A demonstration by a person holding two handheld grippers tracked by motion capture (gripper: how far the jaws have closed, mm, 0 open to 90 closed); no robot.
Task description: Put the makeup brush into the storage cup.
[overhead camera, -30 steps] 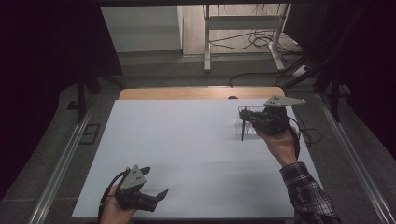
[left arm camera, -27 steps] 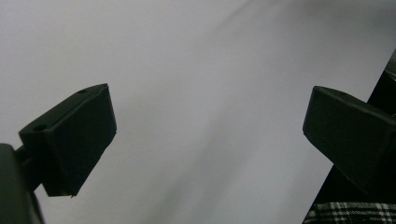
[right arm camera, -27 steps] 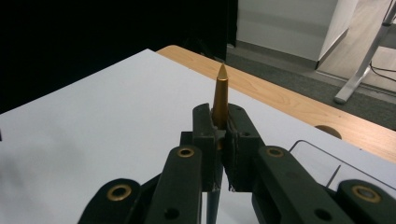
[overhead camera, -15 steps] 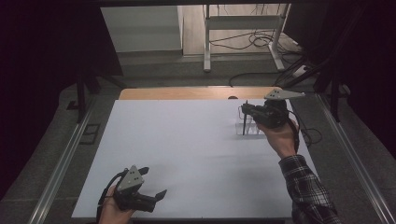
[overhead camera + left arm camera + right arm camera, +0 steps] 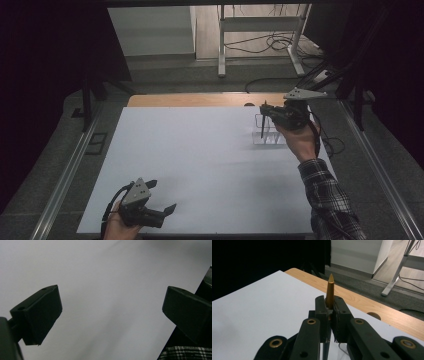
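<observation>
- Gold-tipped pen (image 5: pixel 329 291) is pinched tight in my right gripper (image 5: pixel 267 111), jaws closed on it, held upright right above the clear holder (image 5: pixel 267 136) near the far right of the white table (image 5: pixel 190 160).
- My left gripper (image 5: pixel 162 200) sits wide open near the front edge, holding nothing.
- Risk imo: the pen looks slightly off from the holder's slots, so lowering it crooked could catch the rim and tip that light holder.
- Count: one pen, one holder, two grippers.
</observation>
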